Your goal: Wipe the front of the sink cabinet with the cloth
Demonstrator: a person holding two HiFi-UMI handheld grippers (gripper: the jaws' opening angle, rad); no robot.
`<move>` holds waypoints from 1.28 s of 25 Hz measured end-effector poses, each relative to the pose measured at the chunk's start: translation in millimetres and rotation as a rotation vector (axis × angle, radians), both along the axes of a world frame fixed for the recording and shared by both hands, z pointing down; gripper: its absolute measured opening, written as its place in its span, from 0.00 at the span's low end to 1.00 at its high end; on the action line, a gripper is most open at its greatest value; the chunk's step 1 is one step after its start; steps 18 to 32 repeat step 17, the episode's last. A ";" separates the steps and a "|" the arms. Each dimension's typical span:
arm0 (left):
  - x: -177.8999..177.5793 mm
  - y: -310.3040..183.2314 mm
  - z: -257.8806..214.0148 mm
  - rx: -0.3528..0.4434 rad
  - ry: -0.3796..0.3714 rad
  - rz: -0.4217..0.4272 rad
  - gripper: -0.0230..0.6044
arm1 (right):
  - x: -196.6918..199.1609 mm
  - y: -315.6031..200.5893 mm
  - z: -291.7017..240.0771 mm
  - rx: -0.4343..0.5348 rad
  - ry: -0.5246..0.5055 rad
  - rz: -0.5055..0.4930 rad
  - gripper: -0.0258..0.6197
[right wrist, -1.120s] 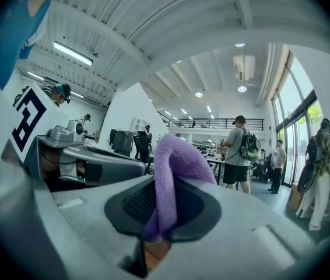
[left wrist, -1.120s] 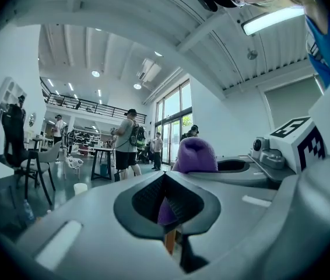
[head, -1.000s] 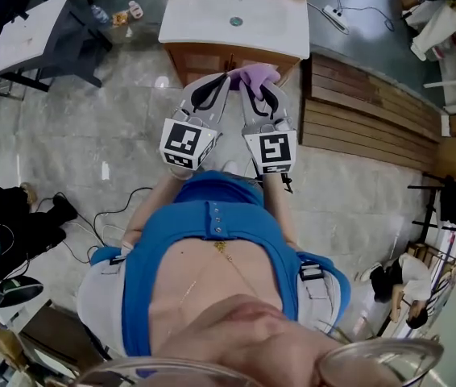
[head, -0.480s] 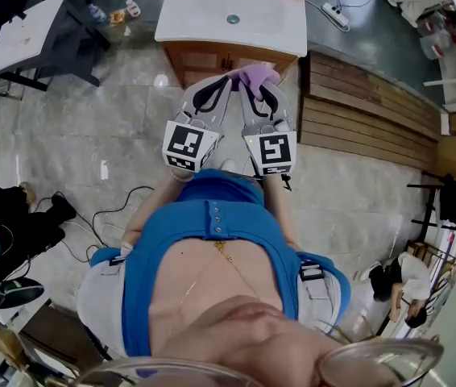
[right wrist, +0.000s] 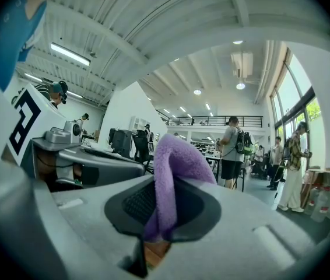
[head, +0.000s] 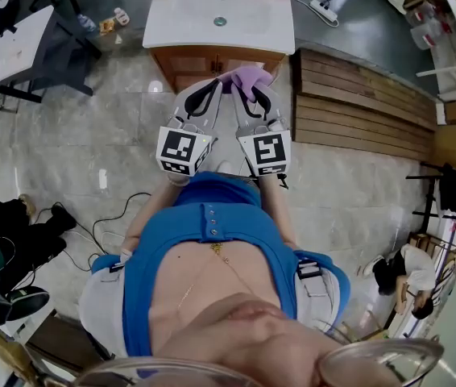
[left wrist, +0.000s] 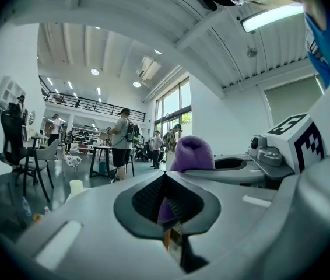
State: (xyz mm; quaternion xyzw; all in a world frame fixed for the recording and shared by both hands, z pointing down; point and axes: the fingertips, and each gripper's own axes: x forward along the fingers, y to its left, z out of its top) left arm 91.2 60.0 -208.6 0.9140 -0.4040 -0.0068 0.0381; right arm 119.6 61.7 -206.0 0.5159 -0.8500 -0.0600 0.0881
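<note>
The sink cabinet (head: 212, 57) has a wooden front and a white top with a drain, at the top middle of the head view. A purple cloth (head: 248, 76) hangs just in front of it. My left gripper (head: 217, 85) and right gripper (head: 250, 89) are held side by side, tips close together at the cloth. In the right gripper view the cloth (right wrist: 174, 156) bulges up from between the shut jaws of the right gripper (right wrist: 160, 185). In the left gripper view a purple strip sits between the pads of the left gripper (left wrist: 165, 179), and the cloth (left wrist: 193, 153) rises behind.
A slatted wooden panel (head: 357, 103) lies on the floor right of the cabinet. A power strip (head: 317, 8) lies behind it, a white table (head: 14, 51) stands at the left, and cables (head: 107, 216) run over the tiles. People (left wrist: 120, 139) stand far off.
The view has swung a little, so the cabinet and both grippers sit slightly further left. The grippers stay together on the cloth with the same hold.
</note>
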 end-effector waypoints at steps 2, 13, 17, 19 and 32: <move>1.1 0.6 0.9 -0.005 0.000 -0.002 0.04 | 0.4 0.6 0.0 -0.002 -0.003 -0.004 0.13; 4.8 2.6 2.0 -0.010 0.005 -0.018 0.04 | 7.9 1.7 1.5 -0.009 0.002 -0.008 0.12; 7.3 2.1 2.7 -0.008 0.004 -0.022 0.04 | 10.9 1.1 2.4 -0.013 0.002 -0.011 0.12; 7.3 2.1 2.7 -0.008 0.004 -0.022 0.04 | 10.9 1.1 2.4 -0.013 0.002 -0.011 0.12; 7.3 2.1 2.7 -0.008 0.004 -0.022 0.04 | 10.9 1.1 2.4 -0.013 0.002 -0.011 0.12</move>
